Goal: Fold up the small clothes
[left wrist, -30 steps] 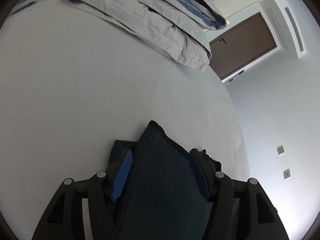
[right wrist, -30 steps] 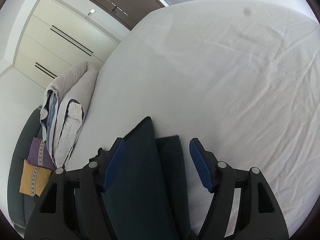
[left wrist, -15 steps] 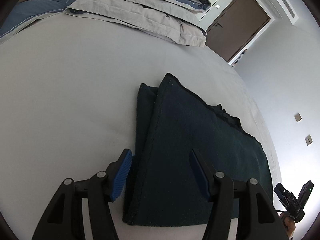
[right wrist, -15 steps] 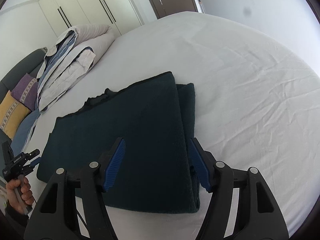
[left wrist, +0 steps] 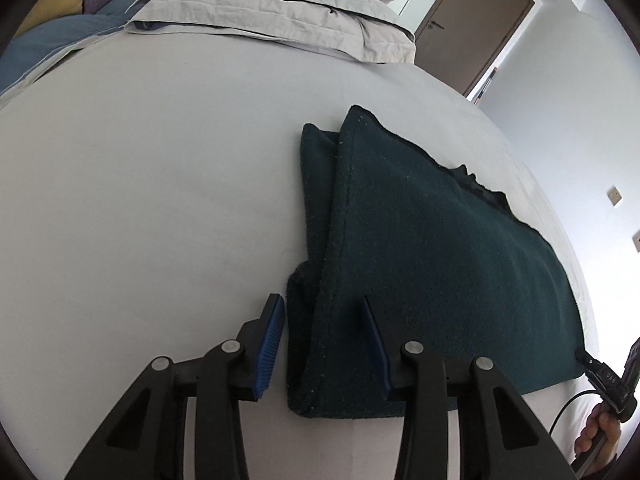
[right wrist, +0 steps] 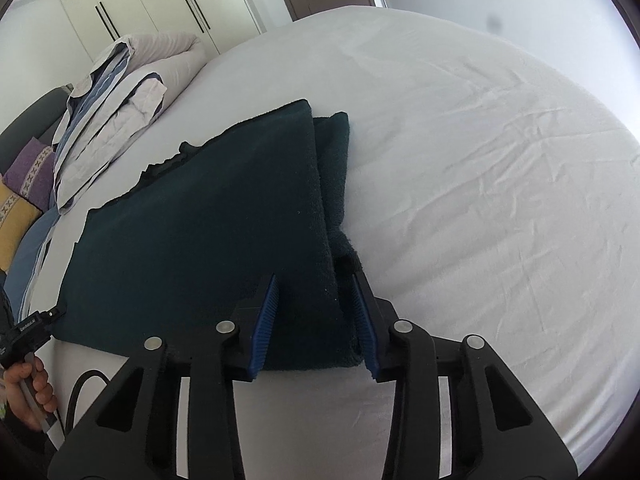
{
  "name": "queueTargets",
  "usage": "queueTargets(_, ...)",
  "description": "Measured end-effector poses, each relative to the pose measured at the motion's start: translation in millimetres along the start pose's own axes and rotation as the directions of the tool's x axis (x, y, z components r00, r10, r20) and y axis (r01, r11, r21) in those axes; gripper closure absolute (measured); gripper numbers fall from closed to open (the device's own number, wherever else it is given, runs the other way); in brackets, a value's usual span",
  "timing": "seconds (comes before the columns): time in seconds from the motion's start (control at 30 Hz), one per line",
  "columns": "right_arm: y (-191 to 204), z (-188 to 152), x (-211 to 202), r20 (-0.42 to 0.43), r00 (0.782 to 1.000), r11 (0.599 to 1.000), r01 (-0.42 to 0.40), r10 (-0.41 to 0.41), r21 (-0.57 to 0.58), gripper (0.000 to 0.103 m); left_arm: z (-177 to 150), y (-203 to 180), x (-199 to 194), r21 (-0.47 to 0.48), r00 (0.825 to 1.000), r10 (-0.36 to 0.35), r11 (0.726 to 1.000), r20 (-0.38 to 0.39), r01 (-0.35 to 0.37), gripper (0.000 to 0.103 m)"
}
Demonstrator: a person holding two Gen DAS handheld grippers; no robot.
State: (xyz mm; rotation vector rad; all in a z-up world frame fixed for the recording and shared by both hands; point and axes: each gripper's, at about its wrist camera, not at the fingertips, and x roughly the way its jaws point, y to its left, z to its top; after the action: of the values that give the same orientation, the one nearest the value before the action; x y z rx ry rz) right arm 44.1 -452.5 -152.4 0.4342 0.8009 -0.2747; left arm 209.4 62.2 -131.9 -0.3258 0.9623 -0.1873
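Comparing, left wrist view: the dark teal fleece garment (left wrist: 420, 264) was held lifted between the jaws a second ago; it is now seen laid flat on the white bed sheet (left wrist: 160, 200).
Left gripper (left wrist: 324, 344): its blue-padded fingers (left wrist: 270, 332) are spread apart, with the garment's near left corner lying between them but not pinched.
Garment position: it is spread from the near centre toward the right, its left edge doubled so that a narrower lower layer shows beside the upper one.
Far background: a folded grey and blue duvet (left wrist: 280, 12) is stacked at the far side, well apart from the garment.

Comparing, right wrist view: the same change is shown, the garment (right wrist: 208, 220) having been lowered and released onto the sheet (right wrist: 500, 180).
Right gripper (right wrist: 316, 320): its fingers (right wrist: 264, 320) are parted around the near right corner, with no clamping evident.
Opposite tool: the left gripper's tip (right wrist: 32, 328) is seen near the garment's near left corner.

Meaning for the task: one fold is judged complete and set down; a further fold or smoothing may remain.
Risk: the offset right edge could be left uneven.
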Motion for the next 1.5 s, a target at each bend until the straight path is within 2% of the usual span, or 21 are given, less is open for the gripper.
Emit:
queueTargets(0.1, 0.3, -1.0, 1.4, -0.012, 1.000, 0.999, 0.023, -0.023, -0.023, 0.084, -0.8, -3.0, 1.9, 0.021, 1.000, 0.012, 1.000, -0.018, -0.012, 0.071)
queueTargets(0.17, -2.8, -0.3, -0.1, -0.021, 1.000, 1.000, 0.017, -0.017, 0.002, 0.096, -1.8, -6.8, 1.8, 0.048, 0.999, 0.027, 0.998, -0.025, -0.026, 0.077)
queueTargets(0.23, -3.2, 0.8, -4.5, -0.022, 1.000, 1.000, 0.018, -0.018, 0.020, 0.097, -2.6, -8.7, 0.7, 0.067, 0.999, 0.040, 0.997, -0.032, -0.038, 0.084)
queueTargets(0.33, -3.7, -0.6, -11.6, -0.021, 0.999, 0.999, 0.026, -0.025, 0.031, 0.098, -4.0, -9.4, -3.3, 0.082, 0.998, 0.053, 0.995, -0.037, -0.050, 0.090)
queueTargets(0.47, -12.9, -4.6, -7.3, -0.040, 0.999, 0.998, 0.009, -0.006, 0.061, 0.098, -6.6, -10.5, -0.9, 0.110, 0.997, 0.069, 0.992, -0.035, -0.064, 0.091)
queueTargets(0.6, -25.2, -5.2, 0.7, -0.058, 0.997, 0.993, -0.047, 0.054, 0.109, 0.098, -7.4, -9.1, -1.1, 0.103, 0.997, 0.066, 0.993, -0.032, -0.062, 0.091)
queueTargets(0.7, -30.0, -3.1, -5.5, -0.066, 0.994, 0.986, -0.078, 0.088, 0.145, 0.093, -7.1, -7.4, -3.6, 0.089, 0.998, 0.059, 0.994, -0.038, -0.056, 0.084)
queueTargets(0.73, -31.3, -2.0, -10.8, -0.062, 0.995, 0.984, -0.073, 0.084, 0.161, 0.088, -6.9, -6.0, -7.2, 0.077, 0.998, 0.055, 0.996, -0.035, -0.052, 0.081)
queueTargets(0.77, -31.8, -0.2, -19.2, -0.041, 0.998, 0.984, -0.043, 0.050, 0.170, 0.078, -6.4, -5.0, -12.1, 0.066, 0.998, 0.059, 0.996, -0.028, -0.057, 0.080)
queueTargets(0.83, -30.4, 4.6, -38.1, 0.036, 0.999, 0.985, -0.019, 0.013, 0.174, 0.064, -4.6, -7.0, -25.7, 0.058, 0.997, 0.080, 0.995, 0.018, -0.081, 0.080)
queueTargets(0.9, -25.0, 12.2, -47.1, 0.075, 0.996, 0.982, -0.066, 0.054, 0.175, 0.062, -1.1, -16.8, -34.9, 0.083, 0.993, 0.099, 0.991, 0.068, -0.104, 0.080)
queueTargets(0.97, -10.5, 23.9, -44.6, 0.083, 0.988, 0.975, -0.144, 0.132, 0.167, 0.061, 6.1, -33.0, -36.2, 0.126, 0.991, 0.095, 0.986, 0.096, -0.107, 0.080)
queueTargets(1.07, 25.9, 42.0, -23.7, 0.056, 0.969, 0.960, -0.248, 0.242, 0.130, 0.061, 20.6, -62.8, -23.8, 0.192, 0.988, 0.094, 0.975, 0.125, -0.117, 0.069)
queueTargets(1.13, 57.0, 54.4, -0.1, 0.025, 0.946, 0.941, -0.323, 0.322, 0.103, 0.061, 32.4, -78.4, -12.2, 0.229, 0.984, 0.105, 0.964, 0.146, -0.136, 0.066)
queueTargets(1.17, 69.3, 59.0, 10.6, 0.005, 0.940, 0.936, -0.341, 0.342, 0.091, 0.062, 39.4, -86.7, -5.1, 0.249, 0.981, 0.111, 0.957, 0.160, -0.149, 0.065)
queueTargets(1.23, 98.4, 67.2, 37.9, -0.041, 0.920, 0.919, -0.386, 0.390, 0.082, 0.062, 52.9, -101.8, 10.9, 0.302, 0.973, 0.129, 0.935, 0.192, -0.184, 0.057)
queueTargets(1.3, 121.1, 75.1, 68.5, -0.089, 0.898, 0.901, -0.422, 0.431, 0.097, 0.062, 64.5, -109.8, 25.8, 0.338, 0.962, 0.153, 0.914, 0.225, -0.224, 0.055)
queueTargets(1.4, 146.6, 87.5, 109.2, -0.135, 0.876, 0.885, -0.452, 0.464, 0.111, 0.062, 79.2, -108.8, 46.7, 0.352, 0.960, 0.158, 0.906, 0.229, -0.233, 0.053)
queueTargets(1.43, 153.1, 91.6, 123.4, -0.150, 0.872, 0.885, -0.452, 0.465, 0.112, 0.062, 83.2, -105.1, 55.8, 0.349, 0.961, 0.168, 0.907, 0.219, -0.238, 0.049)
queueTargets(1.5, 157.4, 95.2, 147.4, -0.167, 0.891, 0.906, -0.409, 0.422, 0.106, 0.062, 88.1, -86.4, 80.8, 0.323, 0.967, 0.203, 0.914, 0.156, -0.244, 0.048)
